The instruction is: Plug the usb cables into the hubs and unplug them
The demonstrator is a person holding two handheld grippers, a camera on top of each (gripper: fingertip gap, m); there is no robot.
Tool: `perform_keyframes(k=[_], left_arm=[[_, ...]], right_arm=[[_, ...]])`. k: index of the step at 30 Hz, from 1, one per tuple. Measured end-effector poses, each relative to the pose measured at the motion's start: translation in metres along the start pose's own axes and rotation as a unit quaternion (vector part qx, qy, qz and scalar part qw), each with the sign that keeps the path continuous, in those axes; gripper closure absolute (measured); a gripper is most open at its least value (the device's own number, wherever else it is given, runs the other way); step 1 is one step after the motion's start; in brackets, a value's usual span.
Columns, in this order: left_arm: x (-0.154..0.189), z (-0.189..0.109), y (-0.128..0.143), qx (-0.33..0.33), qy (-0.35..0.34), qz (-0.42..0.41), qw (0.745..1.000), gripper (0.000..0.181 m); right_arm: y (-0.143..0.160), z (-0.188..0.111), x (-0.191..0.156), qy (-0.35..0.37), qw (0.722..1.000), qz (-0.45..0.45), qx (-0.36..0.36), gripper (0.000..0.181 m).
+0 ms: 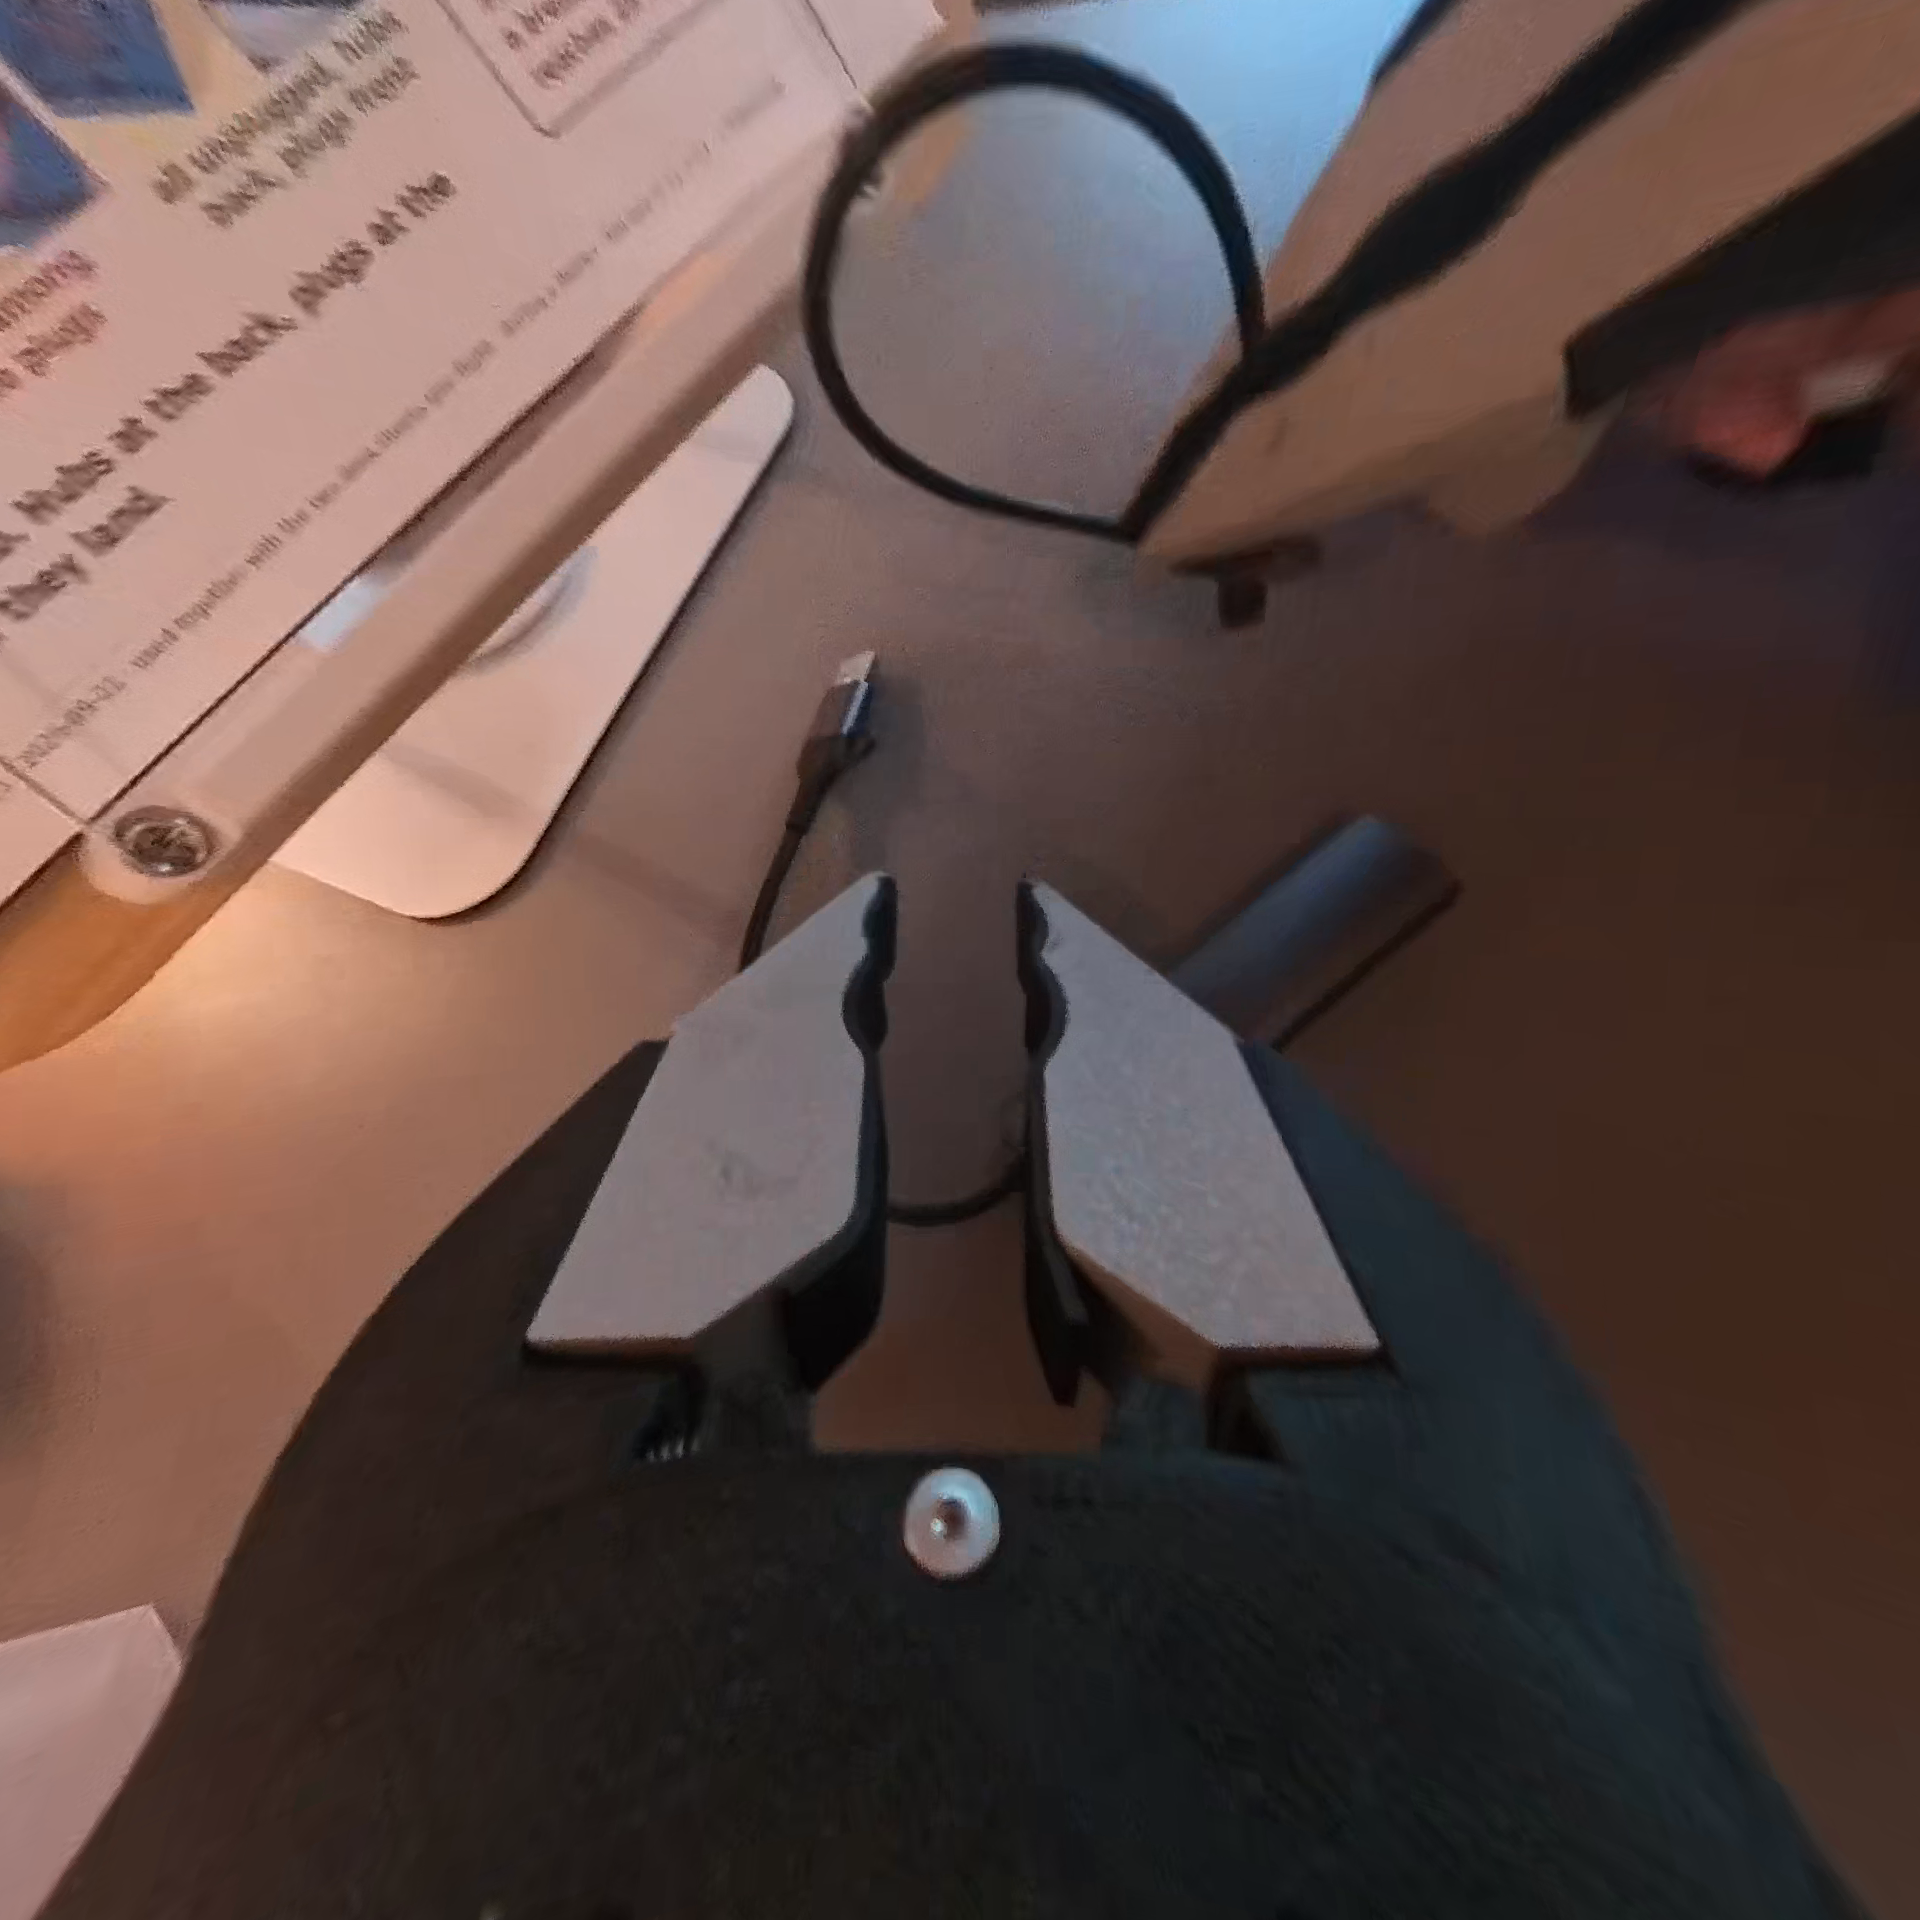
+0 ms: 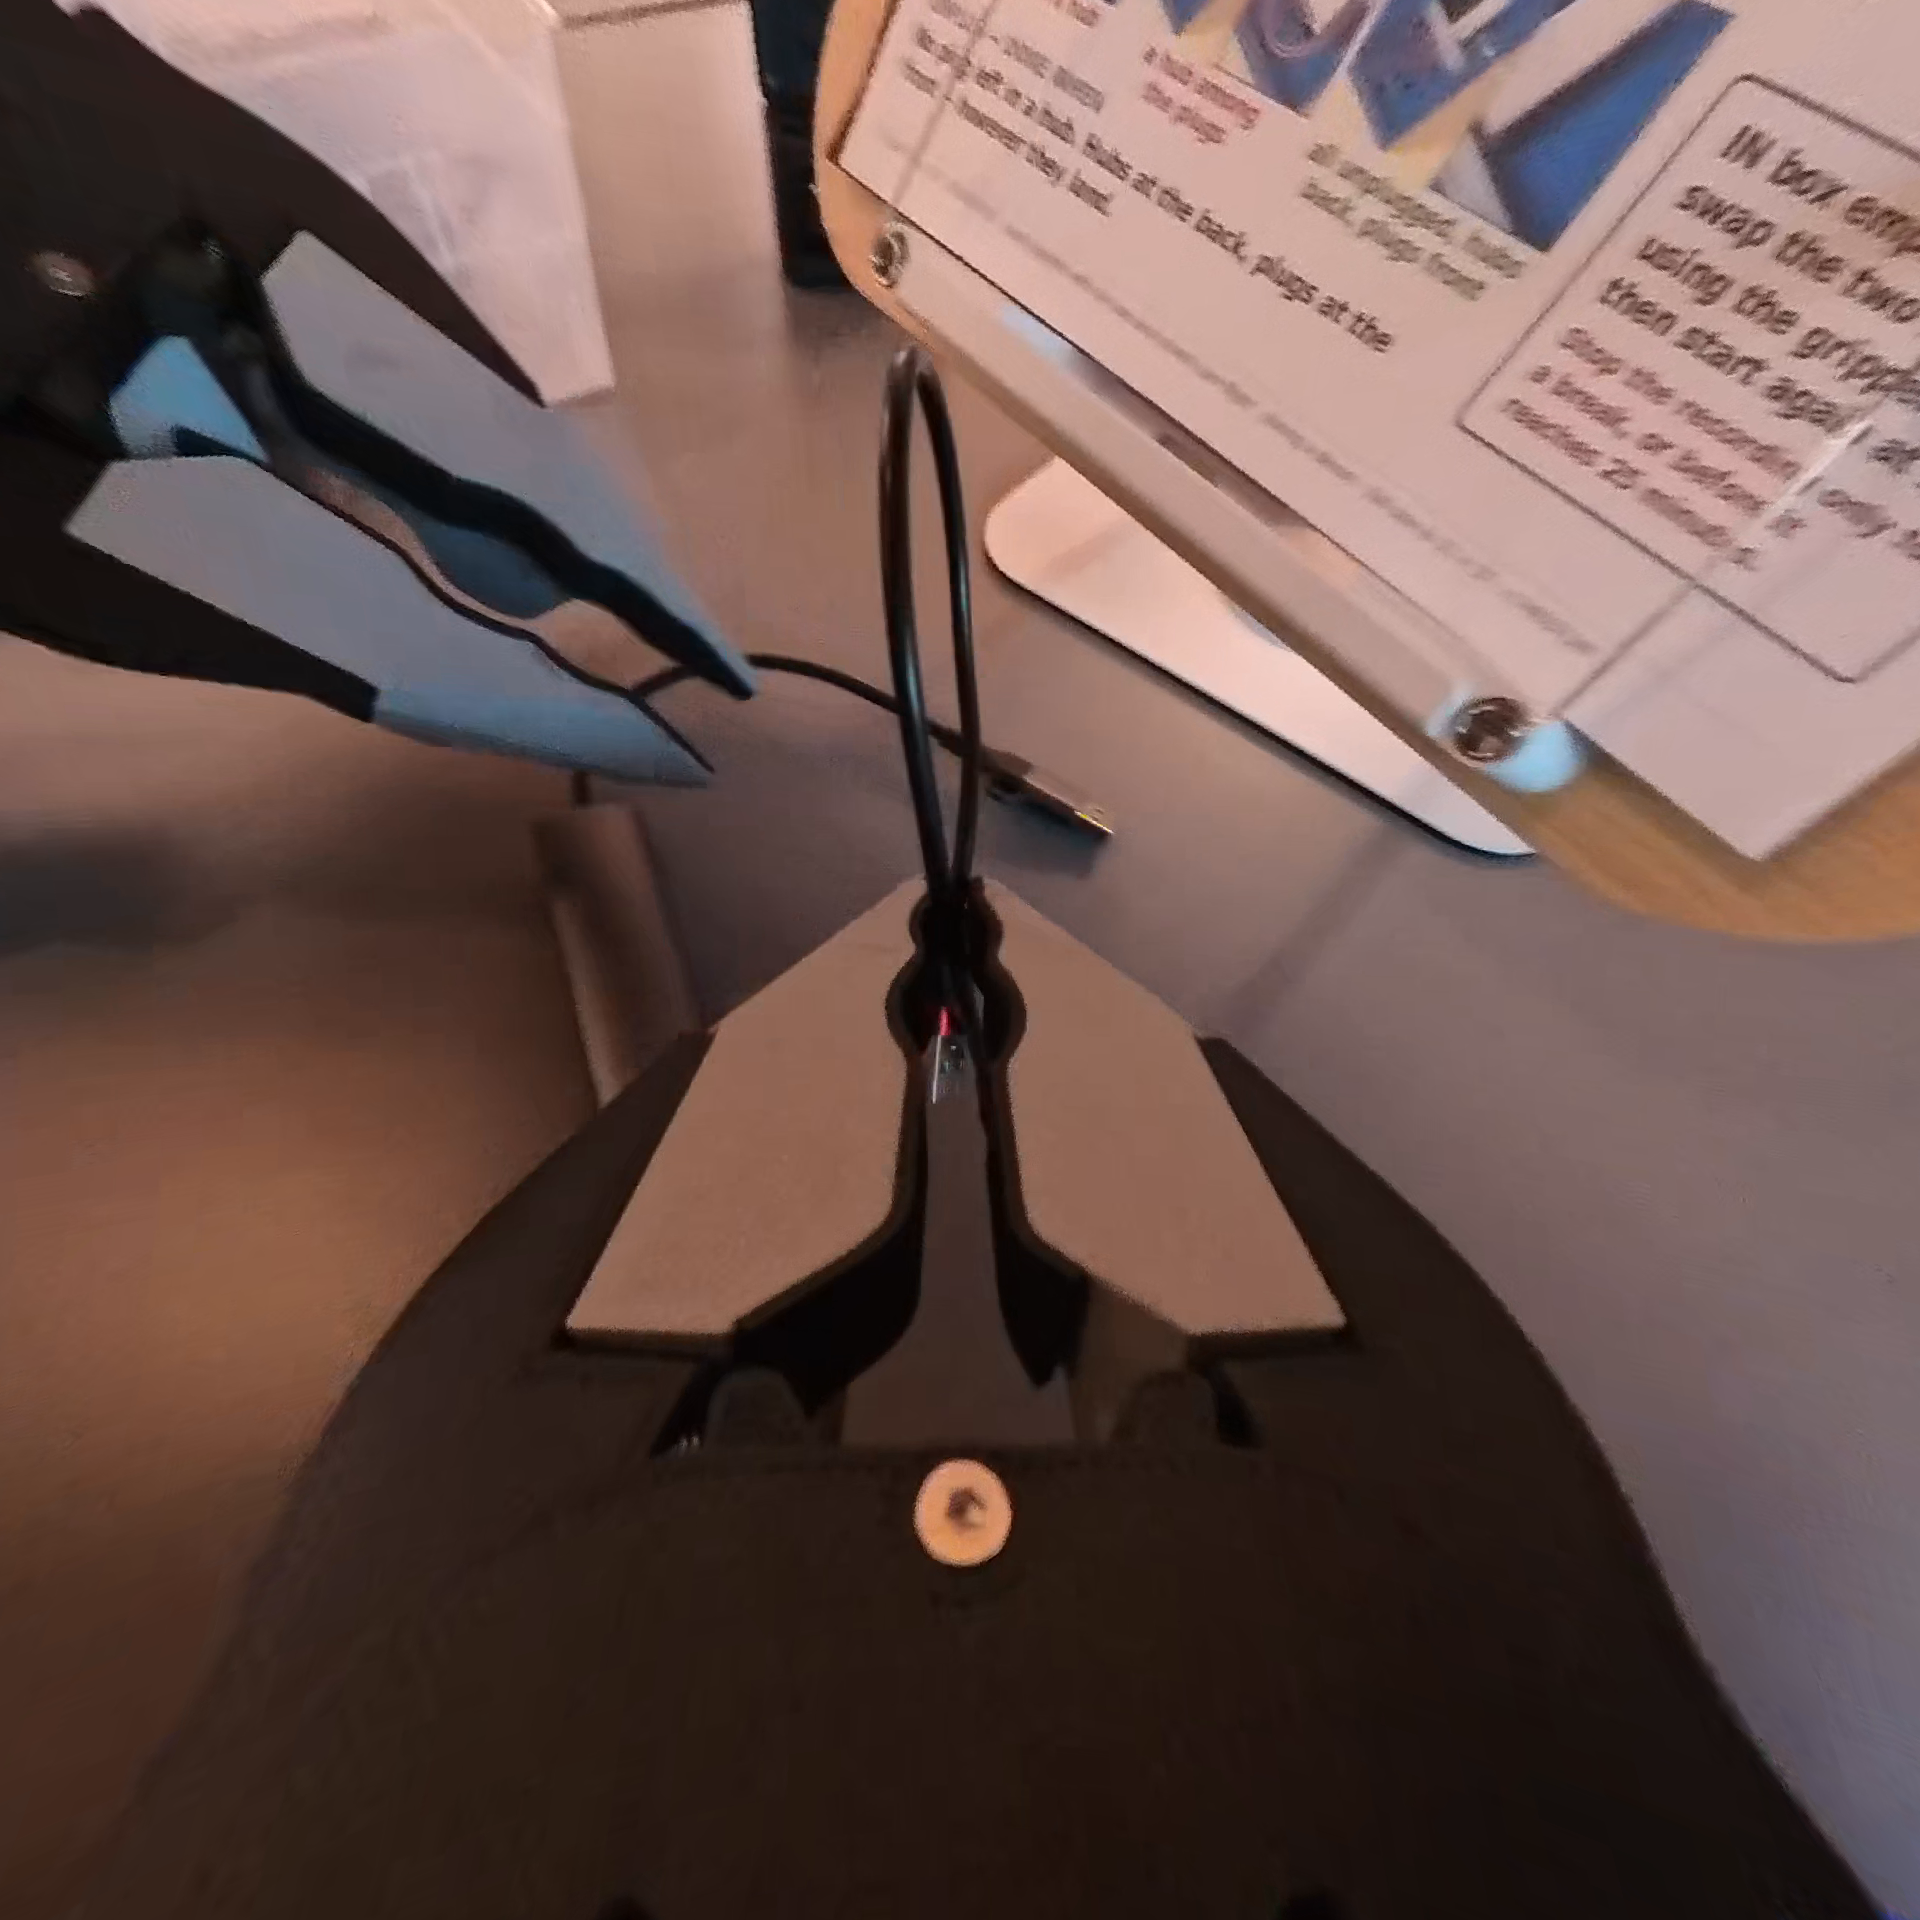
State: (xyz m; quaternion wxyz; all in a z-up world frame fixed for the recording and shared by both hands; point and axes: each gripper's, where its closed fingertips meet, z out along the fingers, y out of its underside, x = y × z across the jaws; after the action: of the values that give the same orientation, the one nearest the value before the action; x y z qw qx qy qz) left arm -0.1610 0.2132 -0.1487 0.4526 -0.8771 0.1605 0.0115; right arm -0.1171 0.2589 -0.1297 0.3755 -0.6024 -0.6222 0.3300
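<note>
While the right claw (image 2: 951, 925) stands clamped on a looped black cable (image 2: 925, 582), seemingly to lift it, the left claw (image 1: 954, 904) hovers apart over the counter (image 1: 1143, 727), a USB plug (image 1: 847, 701) just ahead.

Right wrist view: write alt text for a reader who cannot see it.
The right gripper is shut on a looped black cable. Beyond it, the left gripper hovers open near a USB plug lying on the table, under an instruction board.
</note>
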Motion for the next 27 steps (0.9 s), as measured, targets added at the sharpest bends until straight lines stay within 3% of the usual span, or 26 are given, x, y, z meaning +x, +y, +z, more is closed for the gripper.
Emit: perform_keyframes(k=[2, 6, 9, 15, 18, 21, 27], left_arm=[[0.006, 0.002, 0.004, -0.01, 0.007, 0.021, 1.0, 0.17], [0.015, 0.006, 0.012, -0.038, 0.023, 0.041, 0.998, 0.17], [0.002, 0.005, 0.011, -0.033, -0.012, 0.041, 0.999, 0.174], [-0.015, -0.004, 0.003, -0.001, -0.025, -0.025, 0.999, 0.175], [-0.016, -0.004, 0.004, -0.003, -0.028, -0.026, 0.999, 0.175], [-0.013, -0.003, 0.003, -0.004, -0.03, -0.016, 0.999, 0.175], [-0.013, -0.005, 0.001, -0.001, -0.033, -0.008, 0.999, 0.176]], right_arm=[[0.002, -0.004, 0.001, 0.007, 1.0, -0.026, -0.014, 0.181], [0.017, -0.007, 0.0, -0.012, 0.998, -0.027, -0.06, 0.181], [0.027, -0.007, -0.004, -0.034, 0.996, -0.024, -0.085, 0.179], [0.025, -0.005, -0.022, -0.089, 0.993, -0.016, -0.075, 0.157], [0.016, -0.004, -0.046, -0.141, 0.988, -0.047, -0.043, 0.15], [0.025, -0.003, -0.079, -0.201, 0.973, -0.098, -0.064, 0.144], [0.06, 0.02, -0.081, -0.161, 0.964, -0.15, -0.146, 0.143]])
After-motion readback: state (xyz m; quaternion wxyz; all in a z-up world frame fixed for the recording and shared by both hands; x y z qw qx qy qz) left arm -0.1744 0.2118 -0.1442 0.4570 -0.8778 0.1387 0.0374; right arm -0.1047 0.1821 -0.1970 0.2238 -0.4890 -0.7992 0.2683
